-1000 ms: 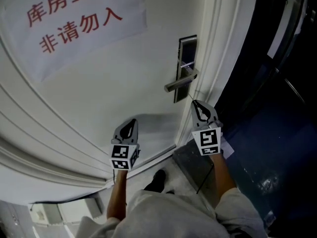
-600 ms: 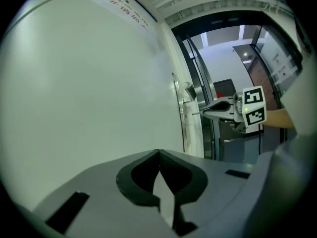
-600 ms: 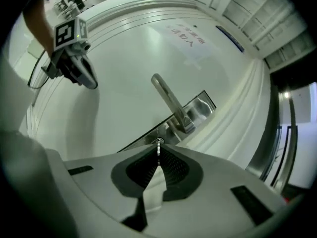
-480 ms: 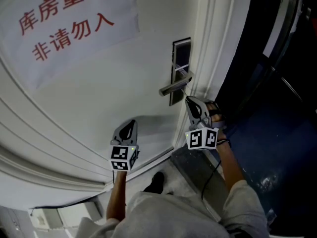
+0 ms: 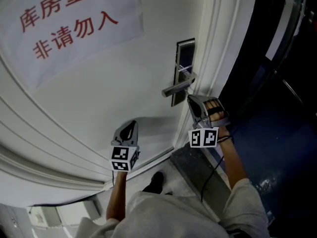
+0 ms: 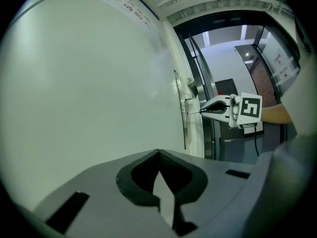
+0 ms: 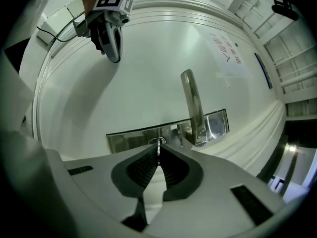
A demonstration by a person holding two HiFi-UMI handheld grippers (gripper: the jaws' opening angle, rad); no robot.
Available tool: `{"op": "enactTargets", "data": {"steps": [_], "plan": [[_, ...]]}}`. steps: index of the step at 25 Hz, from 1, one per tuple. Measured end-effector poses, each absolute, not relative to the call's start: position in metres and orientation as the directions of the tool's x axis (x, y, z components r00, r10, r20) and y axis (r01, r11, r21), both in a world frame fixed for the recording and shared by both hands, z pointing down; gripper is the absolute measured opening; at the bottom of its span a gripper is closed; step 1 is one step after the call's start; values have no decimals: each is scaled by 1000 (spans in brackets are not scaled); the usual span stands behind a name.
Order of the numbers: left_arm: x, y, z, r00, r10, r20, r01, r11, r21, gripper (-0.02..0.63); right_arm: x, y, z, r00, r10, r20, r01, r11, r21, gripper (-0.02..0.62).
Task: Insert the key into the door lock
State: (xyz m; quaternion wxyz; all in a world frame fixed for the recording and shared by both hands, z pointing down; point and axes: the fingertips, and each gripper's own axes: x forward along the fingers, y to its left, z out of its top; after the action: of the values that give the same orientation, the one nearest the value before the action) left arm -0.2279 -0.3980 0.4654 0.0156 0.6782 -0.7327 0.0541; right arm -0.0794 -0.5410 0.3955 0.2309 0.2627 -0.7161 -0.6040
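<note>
A white paper notice with red characters (image 5: 74,24) hangs on the white panelled door (image 5: 99,108) above the left hand-held gripper (image 5: 131,125); glossy dark blue floor (image 5: 277,148) spreads right of the right hand-held gripper (image 5: 194,103).

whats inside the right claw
A metal key, pinched edge-on in the right claw, jaws shut on it, tip poking out toward the lock plate. The jaws cover the rest of the key, and the tip hides what is behind it.

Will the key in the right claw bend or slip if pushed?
Probably stiff: the key looks like thin metal. It might twist or slip, since the right claw pinches only its end. Likely light, tiny beside the lock plate.
</note>
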Motion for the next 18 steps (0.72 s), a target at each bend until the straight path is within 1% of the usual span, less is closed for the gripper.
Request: {"op": "enactTargets", "data": {"steps": [7, 18], "plan": [[-228, -401, 467, -77, -992, 98, -996, 72, -53, 17, -84, -543, 391, -764, -645, 0, -104, 123, 987, 29], [-224, -406, 471, -63, -992, 111, -997, 58, -52, 17, -84, -547, 397, -768, -641, 11, -66, 95, 993, 29]]}}
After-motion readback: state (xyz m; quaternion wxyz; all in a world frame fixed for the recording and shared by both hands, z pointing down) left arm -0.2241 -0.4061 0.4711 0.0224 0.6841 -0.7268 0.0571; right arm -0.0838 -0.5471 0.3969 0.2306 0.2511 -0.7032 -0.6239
